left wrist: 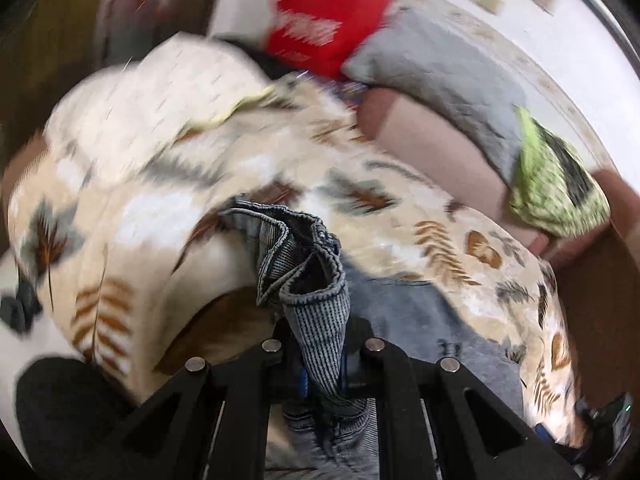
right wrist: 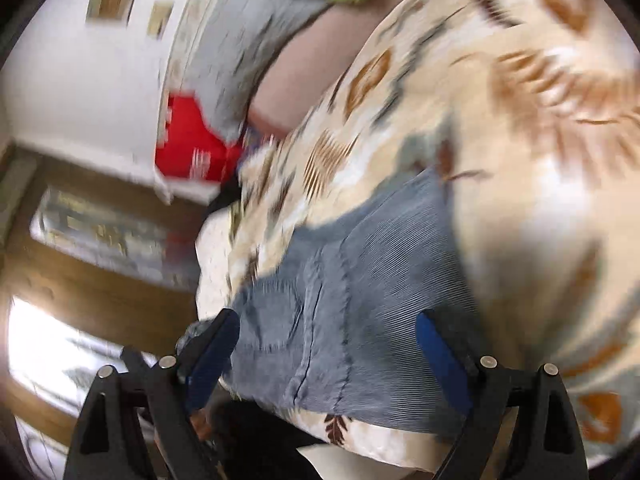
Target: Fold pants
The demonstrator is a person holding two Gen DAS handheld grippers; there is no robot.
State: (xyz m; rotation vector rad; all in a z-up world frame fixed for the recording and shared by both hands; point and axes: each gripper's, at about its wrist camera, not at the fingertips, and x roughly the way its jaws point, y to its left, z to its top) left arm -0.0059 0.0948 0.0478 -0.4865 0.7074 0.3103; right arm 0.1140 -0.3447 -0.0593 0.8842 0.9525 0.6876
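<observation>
Grey-blue denim pants point(left wrist: 316, 312) stick up as a bunched hem between the jaws of my left gripper point(left wrist: 322, 364), which is shut on the cloth and holds it above a leaf-patterned bedspread point(left wrist: 240, 184). More of the pants point(left wrist: 420, 320) lies on the bed to the right. In the right wrist view the pants point(right wrist: 344, 304) lie spread flat on the bedspread point(right wrist: 500, 160). My right gripper point(right wrist: 326, 334) hangs over them with its blue-padded fingers point(right wrist: 440, 356) wide apart and nothing pressed between them. Both views are blurred.
A red bag point(left wrist: 324, 20), a grey pillow point(left wrist: 436, 76) and a green cloth point(left wrist: 556, 176) lie at the head of the bed by a white wall point(right wrist: 80, 80). Brown wooden furniture point(right wrist: 100, 184) stands beside the bed edge.
</observation>
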